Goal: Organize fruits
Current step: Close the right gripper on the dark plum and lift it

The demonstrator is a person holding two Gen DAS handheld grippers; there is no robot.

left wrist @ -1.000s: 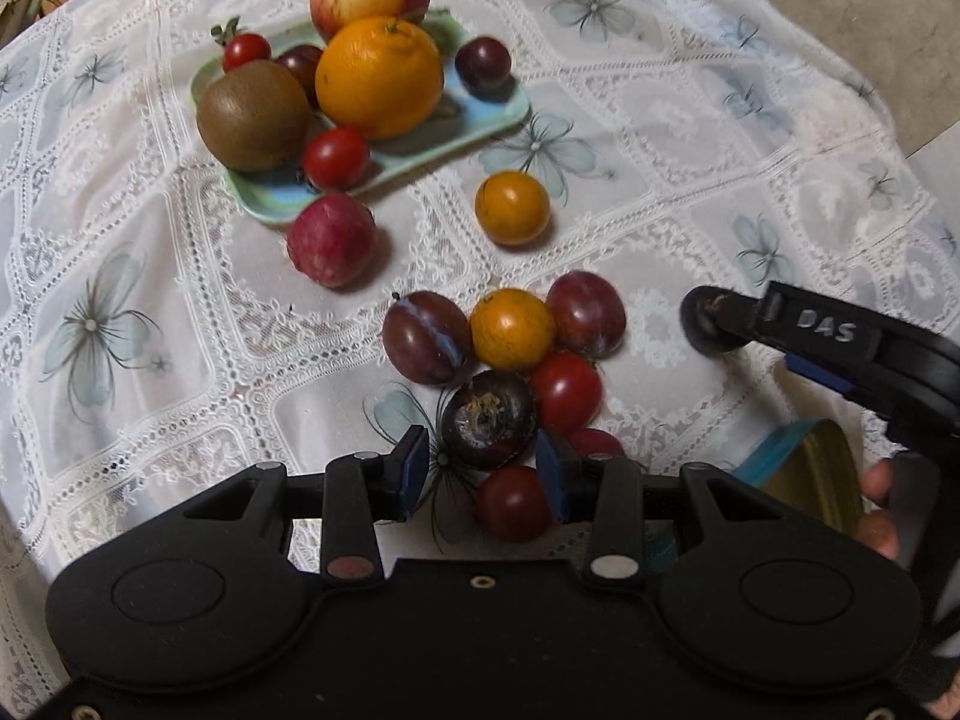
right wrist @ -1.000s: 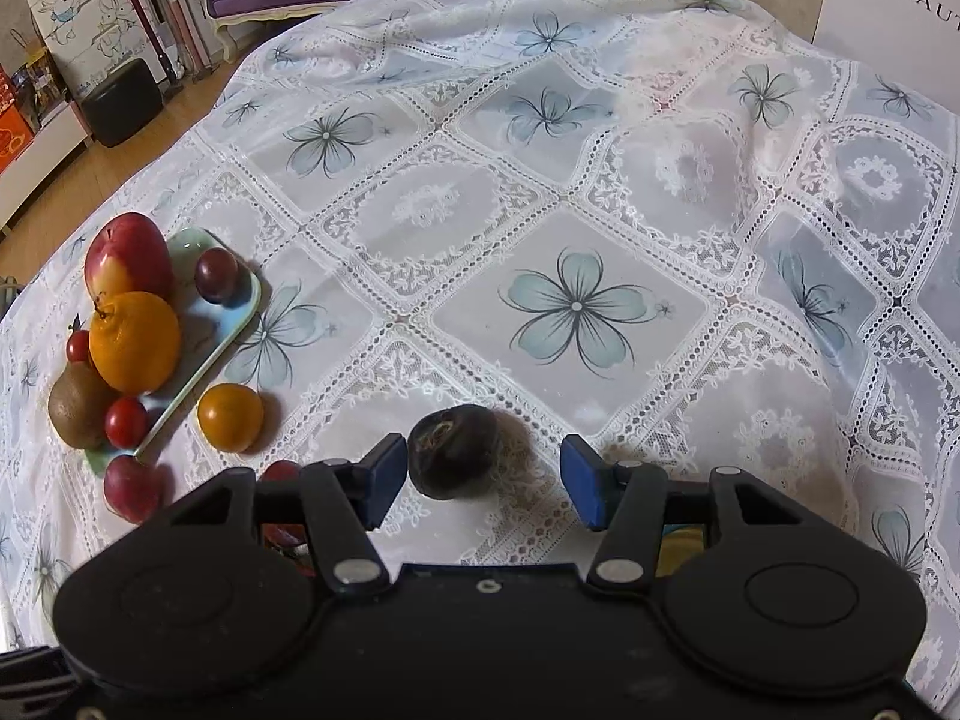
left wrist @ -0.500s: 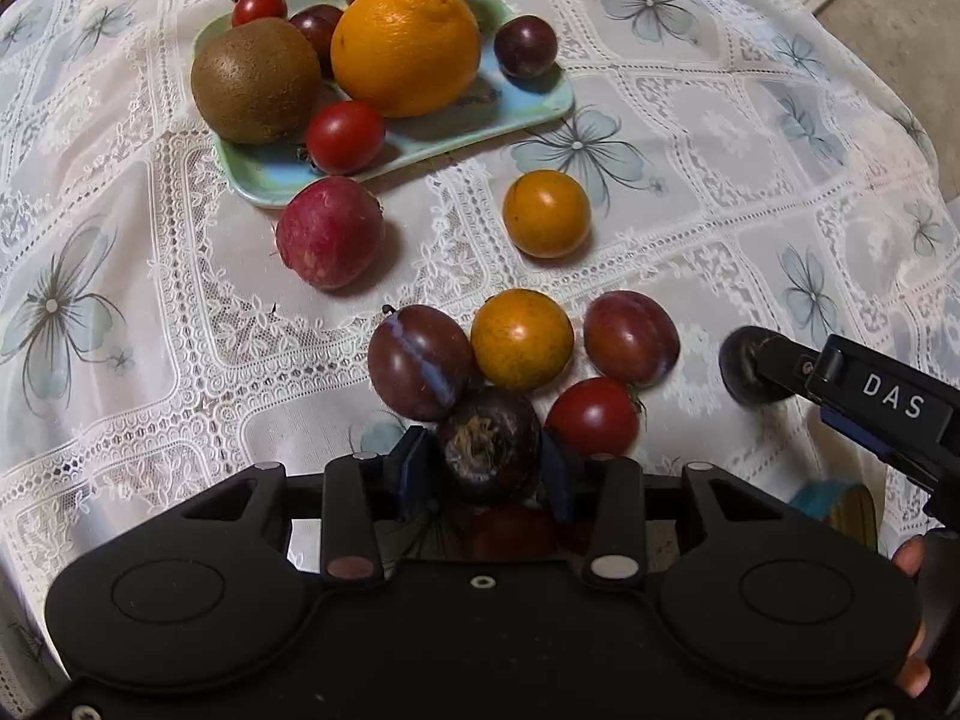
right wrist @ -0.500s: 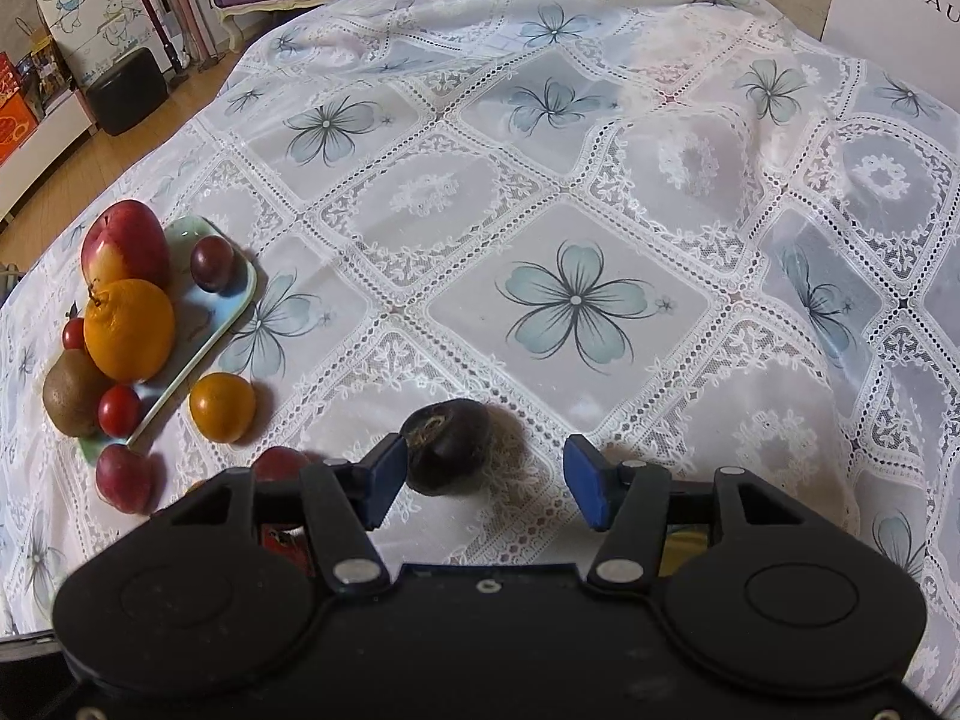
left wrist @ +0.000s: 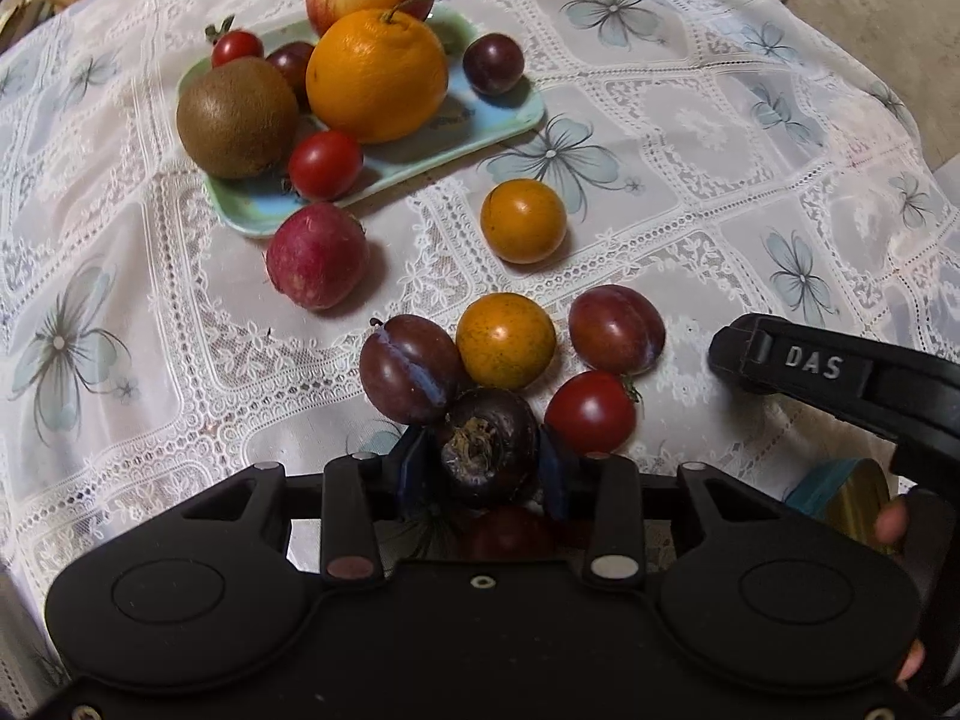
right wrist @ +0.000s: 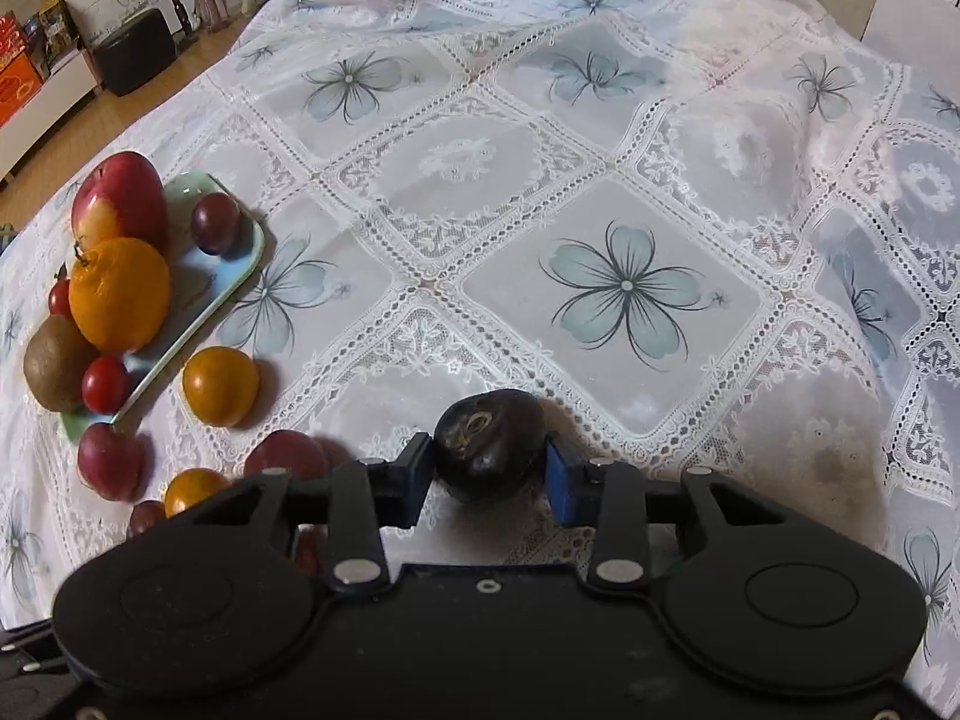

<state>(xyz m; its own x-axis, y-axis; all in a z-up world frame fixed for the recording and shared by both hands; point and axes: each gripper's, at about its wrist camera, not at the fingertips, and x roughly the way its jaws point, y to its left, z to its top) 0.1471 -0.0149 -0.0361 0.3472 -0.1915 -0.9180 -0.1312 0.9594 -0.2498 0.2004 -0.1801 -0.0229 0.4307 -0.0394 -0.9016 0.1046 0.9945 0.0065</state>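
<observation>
Left gripper (left wrist: pixel 486 462) closing, pinching dark fruit (left wrist: pixel 489 447) near the tray (left wrist: pixel 396 180); right gripper (right wrist: pixel 489 471) closing, pinching second dark fruit (right wrist: pixel 489 444), farther off.

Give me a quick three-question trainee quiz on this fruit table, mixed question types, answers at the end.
1. True or false: the kiwi lies on the tray.
2. Between the left gripper's pads sits: A tomato, B dark fruit, C orange?
3. How many small yellow-orange fruits lie off the tray?
Key: 1 true; 2 B, with the jaws closing on it; 3 two.
</observation>
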